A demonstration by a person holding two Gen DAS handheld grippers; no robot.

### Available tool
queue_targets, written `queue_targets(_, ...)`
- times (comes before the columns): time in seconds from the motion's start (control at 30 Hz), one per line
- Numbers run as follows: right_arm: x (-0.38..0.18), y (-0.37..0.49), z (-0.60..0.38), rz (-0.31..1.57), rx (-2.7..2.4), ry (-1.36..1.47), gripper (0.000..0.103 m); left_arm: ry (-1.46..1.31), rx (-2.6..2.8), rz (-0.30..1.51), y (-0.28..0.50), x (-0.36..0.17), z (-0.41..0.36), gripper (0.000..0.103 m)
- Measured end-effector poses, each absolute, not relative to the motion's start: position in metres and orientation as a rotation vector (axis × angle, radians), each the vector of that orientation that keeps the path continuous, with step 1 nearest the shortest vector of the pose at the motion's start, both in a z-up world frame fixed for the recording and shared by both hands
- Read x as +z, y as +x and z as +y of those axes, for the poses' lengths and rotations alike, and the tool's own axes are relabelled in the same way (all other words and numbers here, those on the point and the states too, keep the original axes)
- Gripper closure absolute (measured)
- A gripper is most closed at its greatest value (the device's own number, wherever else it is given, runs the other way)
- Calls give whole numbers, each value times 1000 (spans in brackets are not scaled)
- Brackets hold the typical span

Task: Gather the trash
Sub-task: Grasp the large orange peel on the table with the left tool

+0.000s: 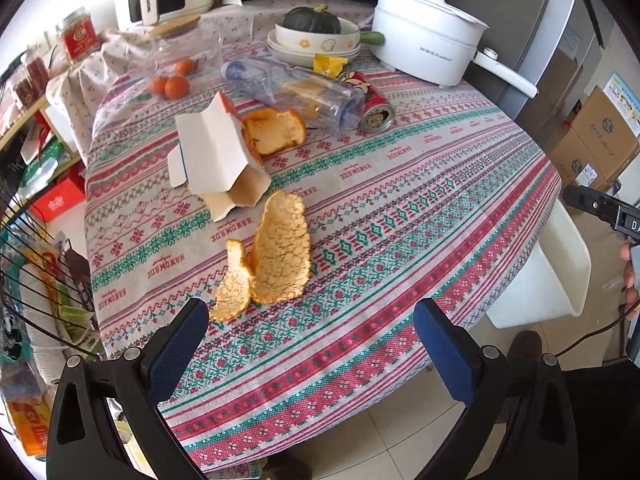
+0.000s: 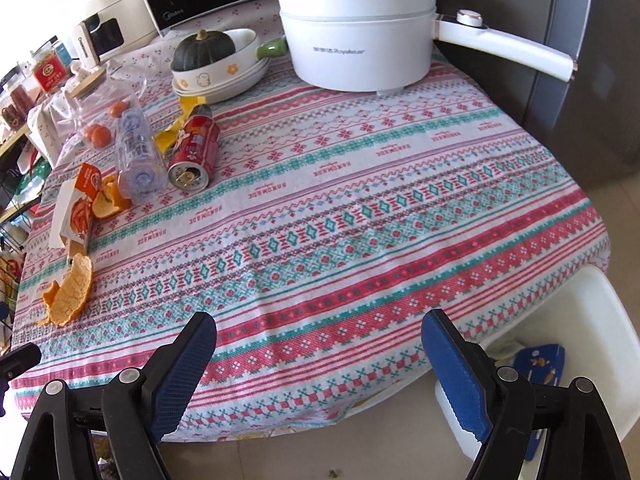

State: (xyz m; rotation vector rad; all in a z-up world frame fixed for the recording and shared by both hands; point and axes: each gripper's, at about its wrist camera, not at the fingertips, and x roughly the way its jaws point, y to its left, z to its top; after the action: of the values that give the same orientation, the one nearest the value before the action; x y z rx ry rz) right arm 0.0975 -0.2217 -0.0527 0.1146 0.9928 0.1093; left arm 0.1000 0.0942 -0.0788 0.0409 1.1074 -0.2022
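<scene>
Trash lies on the patterned tablecloth [image 1: 400, 184]: a large orange peel [image 1: 280, 256], a torn paper carton [image 1: 216, 160], a second peel [image 1: 276, 132], a clear plastic bottle [image 1: 296, 92], a red can [image 1: 372, 106] and a yellow wrapper [image 1: 328, 65]. My left gripper [image 1: 312, 316] is open and empty just short of the large peel. My right gripper [image 2: 320, 332] is open and empty over the table's near edge. The peel [image 2: 70, 292], carton [image 2: 74, 212], bottle [image 2: 136, 152] and can [image 2: 194, 152] lie to its far left. A white bin [image 2: 600, 344] stands below right with blue packaging [image 2: 540, 364] inside.
A white electric pot [image 2: 356, 28], stacked bowls holding a green squash [image 2: 208, 52], and a bag of small oranges [image 1: 172, 84] stand at the back. The bin also shows in the left wrist view [image 1: 560, 264]. Cardboard boxes [image 1: 596, 136] and cluttered shelves [image 1: 28, 92] flank the table.
</scene>
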Motion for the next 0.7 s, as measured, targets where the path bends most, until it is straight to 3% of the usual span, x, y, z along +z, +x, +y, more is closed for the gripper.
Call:
queue_targets(0.2, -60, 106, -200, 1012, 127, 89, 15, -102, -258, 1150, 121, -102, 123, 2)
queue_targets(0.43, -68, 112, -179, 1036, 154, 66, 15, -83, -236, 1158, 140, -121, 126, 4)
queue_targets(0.7, -75, 117, -176, 1062, 152, 78, 15, -44, -170, 1204, 149, -144, 122, 26)
